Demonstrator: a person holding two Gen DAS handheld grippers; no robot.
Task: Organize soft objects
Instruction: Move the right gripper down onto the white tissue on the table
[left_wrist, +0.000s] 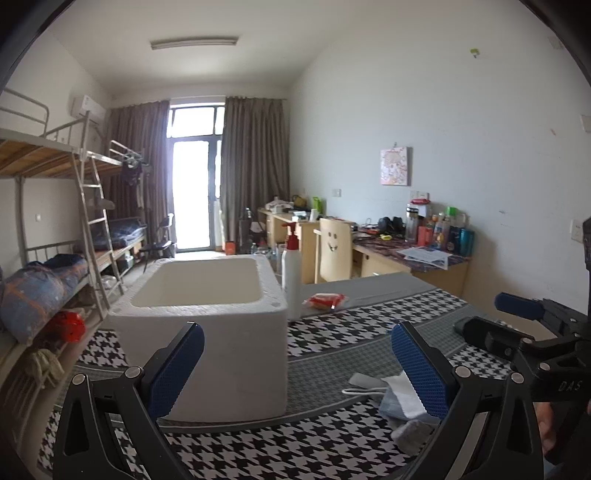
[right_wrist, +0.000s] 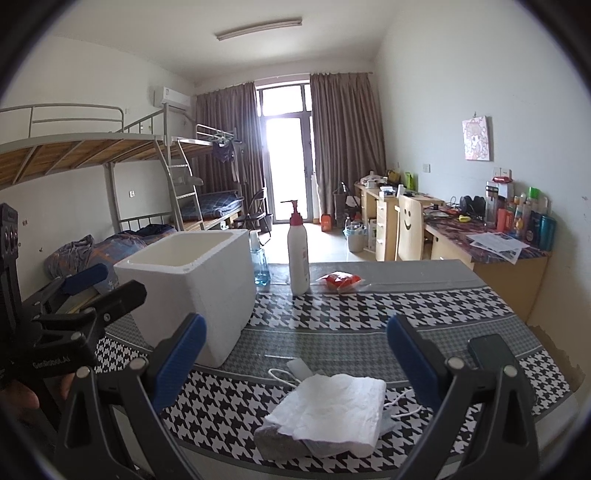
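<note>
A pile of soft things lies on the houndstooth table: a white tissue sheet (right_wrist: 332, 406) on top of a grey sponge-like block (right_wrist: 277, 443) and a face mask with a white ear loop (right_wrist: 284, 376). My right gripper (right_wrist: 295, 343) hovers open just above and behind this pile, nothing between its fingers. In the left wrist view the same pile (left_wrist: 402, 402) lies by the right finger. My left gripper (left_wrist: 295, 354) is open and empty, in front of the white foam box (left_wrist: 207, 325), which looks empty. A red snack packet (right_wrist: 340, 280) lies farther back.
A white pump bottle (right_wrist: 299, 254) with a red top stands behind the box, a blue spray bottle (right_wrist: 260, 262) beside it. A dark phone (right_wrist: 491, 350) lies at the table's right. Desks, a chair and bunk beds fill the room beyond.
</note>
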